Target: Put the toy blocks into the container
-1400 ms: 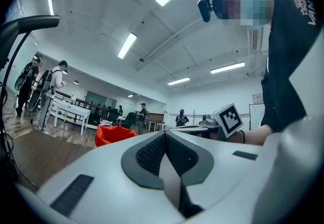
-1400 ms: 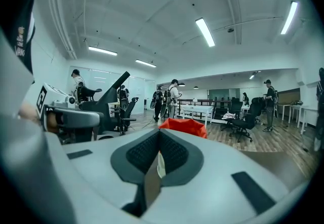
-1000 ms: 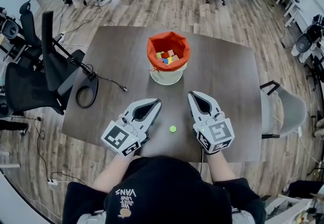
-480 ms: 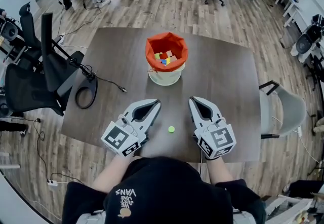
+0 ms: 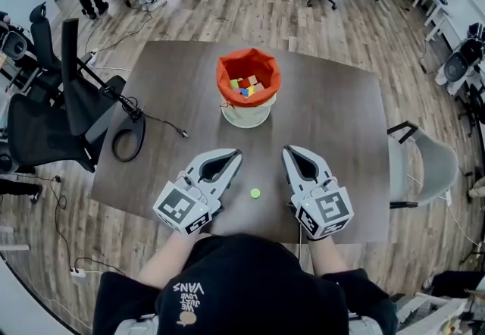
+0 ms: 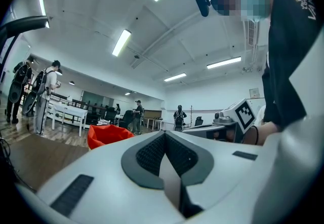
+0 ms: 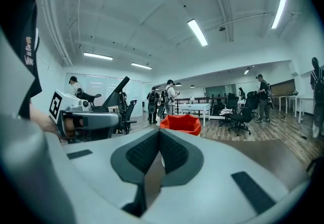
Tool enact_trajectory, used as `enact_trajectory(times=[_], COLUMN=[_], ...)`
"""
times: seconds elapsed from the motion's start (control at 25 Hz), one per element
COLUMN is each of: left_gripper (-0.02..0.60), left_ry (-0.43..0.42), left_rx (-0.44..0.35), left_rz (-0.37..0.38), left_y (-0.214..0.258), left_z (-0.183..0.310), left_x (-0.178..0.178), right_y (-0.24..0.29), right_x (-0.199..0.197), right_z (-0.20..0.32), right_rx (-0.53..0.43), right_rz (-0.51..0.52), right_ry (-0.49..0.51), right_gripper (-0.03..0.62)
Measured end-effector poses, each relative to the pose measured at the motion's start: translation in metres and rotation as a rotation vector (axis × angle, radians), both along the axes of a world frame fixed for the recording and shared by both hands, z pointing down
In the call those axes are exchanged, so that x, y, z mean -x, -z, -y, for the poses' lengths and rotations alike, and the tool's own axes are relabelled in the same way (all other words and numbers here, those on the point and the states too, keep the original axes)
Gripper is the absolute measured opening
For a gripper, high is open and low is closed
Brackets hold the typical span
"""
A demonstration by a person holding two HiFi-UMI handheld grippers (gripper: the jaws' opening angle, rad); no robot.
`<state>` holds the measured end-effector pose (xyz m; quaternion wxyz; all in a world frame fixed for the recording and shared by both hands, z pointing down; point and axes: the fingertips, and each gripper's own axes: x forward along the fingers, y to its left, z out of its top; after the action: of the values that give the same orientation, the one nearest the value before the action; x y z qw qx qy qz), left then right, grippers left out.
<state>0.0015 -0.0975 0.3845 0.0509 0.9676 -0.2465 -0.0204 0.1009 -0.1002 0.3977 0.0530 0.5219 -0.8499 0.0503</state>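
Observation:
A container [image 5: 248,85] lined with an orange bag stands at the middle of the dark table [image 5: 341,129], with several coloured toy blocks [image 5: 245,86] inside. It shows too as an orange shape in the left gripper view, the container [image 6: 105,134], and in the right gripper view, the container [image 7: 180,123]. My left gripper [image 5: 235,153] rests near the table's front edge, shut and empty. My right gripper [image 5: 289,151] lies beside it, also shut and empty. A small green dot [image 5: 255,192] lies on the table between them.
A black cable loop [image 5: 129,136] lies at the table's left edge beside a black office chair [image 5: 53,110]. A grey chair [image 5: 428,163] stands at the right. People stand in the room's background in both gripper views.
Both grippers have stayed nearly still; the right one has slid slightly toward me. The view has shifted a little.

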Motion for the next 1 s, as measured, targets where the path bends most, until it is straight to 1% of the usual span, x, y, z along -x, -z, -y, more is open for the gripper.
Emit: enact_trajectory(times=[0.08, 0.36, 1.0], left_gripper=[0.009, 0.011, 0.011], left_ry=[0.004, -0.001, -0.011], left_rx=[-0.002, 0.002, 0.01], left_rz=[0.001, -0.031, -0.039], left_y=[0.0, 0.003, 0.0], left_z=[0.0, -0.002, -0.008], left_x=[0.001, -0.002, -0.006], right_y=[0.0, 0.002, -0.004], right_x=[0.0, -0.001, -0.005], right_z=[0.0, -0.001, -0.011], right_rx=[-0.001, -0.003, 0.004], right_rz=[0.001, 0.003, 0.002], right_ry=[0.001, 0.003, -0.009], right_gripper=[0.018, 0.018, 0.018])
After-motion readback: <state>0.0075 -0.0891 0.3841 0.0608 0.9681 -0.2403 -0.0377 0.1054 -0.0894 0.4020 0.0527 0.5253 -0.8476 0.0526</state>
